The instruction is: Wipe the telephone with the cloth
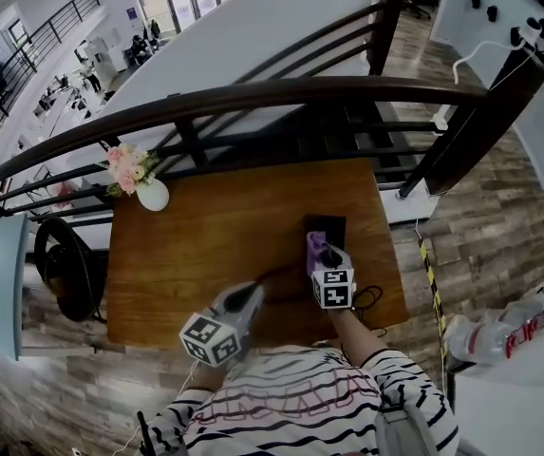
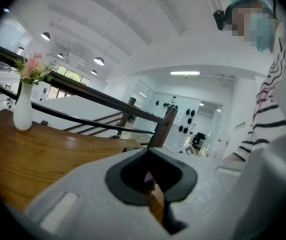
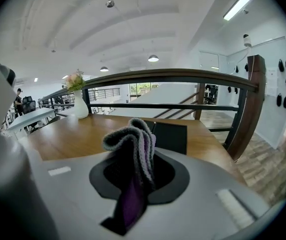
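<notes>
**Cloth pinched at the telephone's near edge**

The right tool (image 3: 140, 178) pinches a grey-and-purple cloth (image 3: 133, 140), which bunches up out of its jaws just on the person's side of the black telephone (image 1: 328, 224). The telephone lies flat on the wooden tabletop (image 1: 215, 245). Whether the cloth touches it cannot be told. The left tool (image 1: 244, 299) hangs well left of the telephone and nearer the person, its jaws pressed together on nothing. A white vase (image 1: 152, 195) of pink flowers stands far left of the telephone, at the back corner.

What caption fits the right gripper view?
Right gripper shut on a grey-purple cloth, black telephone on the wooden table beyond.
</notes>
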The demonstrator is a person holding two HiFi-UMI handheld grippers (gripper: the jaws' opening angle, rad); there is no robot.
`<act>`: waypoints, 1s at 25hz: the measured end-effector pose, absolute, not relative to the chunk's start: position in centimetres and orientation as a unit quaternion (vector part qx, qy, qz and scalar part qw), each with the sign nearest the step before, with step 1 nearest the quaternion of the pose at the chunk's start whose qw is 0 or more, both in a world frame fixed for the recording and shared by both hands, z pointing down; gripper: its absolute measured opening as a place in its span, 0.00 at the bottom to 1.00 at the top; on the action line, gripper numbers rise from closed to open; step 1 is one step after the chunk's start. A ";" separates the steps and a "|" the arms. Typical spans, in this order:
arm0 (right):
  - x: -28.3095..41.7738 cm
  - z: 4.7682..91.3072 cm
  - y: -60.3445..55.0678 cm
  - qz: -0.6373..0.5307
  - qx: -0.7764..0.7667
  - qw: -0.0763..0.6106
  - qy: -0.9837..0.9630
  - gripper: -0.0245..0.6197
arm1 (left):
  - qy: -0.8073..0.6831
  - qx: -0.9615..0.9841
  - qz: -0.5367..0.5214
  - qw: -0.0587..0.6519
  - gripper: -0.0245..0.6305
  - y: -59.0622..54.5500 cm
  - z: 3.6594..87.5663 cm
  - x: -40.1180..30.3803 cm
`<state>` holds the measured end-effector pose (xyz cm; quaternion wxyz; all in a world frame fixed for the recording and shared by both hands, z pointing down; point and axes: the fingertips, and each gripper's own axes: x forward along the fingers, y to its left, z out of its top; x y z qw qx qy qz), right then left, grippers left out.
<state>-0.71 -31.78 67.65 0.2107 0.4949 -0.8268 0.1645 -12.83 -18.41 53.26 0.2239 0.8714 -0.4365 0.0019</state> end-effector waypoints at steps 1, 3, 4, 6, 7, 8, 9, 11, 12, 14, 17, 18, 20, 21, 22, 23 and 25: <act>0.0 67.8 -31.8 0.166 0.500 0.211 -0.823 0.12 | -0.432 0.873 0.002 0.224 0.04 -18.6 53.3 -12.4; 1.5 67.9 -32.0 0.170 0.510 0.212 -0.816 0.12 | -0.425 0.877 0.003 0.225 0.04 -19.0 53.4 -11.6; 2.2 67.9 -32.0 0.171 0.515 0.212 -0.813 0.12 | -0.422 0.878 0.003 0.225 0.04 -19.2 53.4 -11.3; 3.6 67.9 -32.1 0.171 0.524 0.213 -0.807 0.12 | -0.416 0.881 0.004 0.225 0.04 -19.5 53.4 -10.7; 4.2 67.9 -32.1 0.171 0.528 0.214 -0.804 0.12 | -0.413 0.882 0.004 0.225 0.04 -19.6 53.5 -10.4; 4.9 68.0 -32.0 0.172 0.532 0.215 -0.801 0.12 | -0.410 0.884 0.004 0.225 0.04 -19.8 53.5 -10.1; 5.5 68.1 -32.0 0.173 0.535 0.216 -0.798 0.12 | -0.408 0.885 0.004 0.225 0.04 -19.9 53.5 -9.8; 6.4 68.2 -32.0 0.173 0.541 0.219 -0.794 0.12 | -0.402 0.887 0.003 0.225 0.04 -20.1 53.6 -9.3; 6.8 68.1 -32.0 0.173 0.544 0.220 -0.791 0.12 | -0.400 0.888 0.003 0.225 0.04 -20.2 53.6 -9.0; 7.7 68.2 -32.0 0.175 0.552 0.222 -0.785 0.12 | -0.395 0.890 0.001 0.225 0.04 -20.4 53.5 -8.5; 8.7 68.3 -32.0 0.177 0.556 0.227 -0.780 0.12 | -0.391 0.893 -0.002 0.224 0.04 -20.7 53.4 -8.0; 8.8 68.2 -32.0 0.177 0.556 0.228 -0.779 0.12 | -0.390 0.893 -0.003 0.224 0.04 -20.8 53.4 -8.0; 9.1 68.2 -32.0 0.178 0.560 0.227 -0.776 0.12 | -0.388 0.894 -0.004 0.224 0.04 -20.9 53.4 -7.8; 9.3 68.2 -31.9 0.180 0.563 0.226 -0.774 0.12 | -0.387 0.895 -0.004 0.223 0.04 -21.0 53.4 -7.7; 9.5 68.2 -31.9 0.182 0.566 0.225 -0.772 0.12 | -0.386 0.895 -0.005 0.223 0.04 -21.0 53.3 -7.6; 9.7 68.1 -31.8 0.182 0.568 0.223 -0.771 0.12 | -0.384 0.896 -0.005 0.223 0.04 -21.0 53.3 -7.5; 9.8 67.8 -31.6 0.184 0.569 0.219 -0.771 0.12 | -0.383 0.896 -0.005 0.224 0.04 -21.0 53.3 -7.5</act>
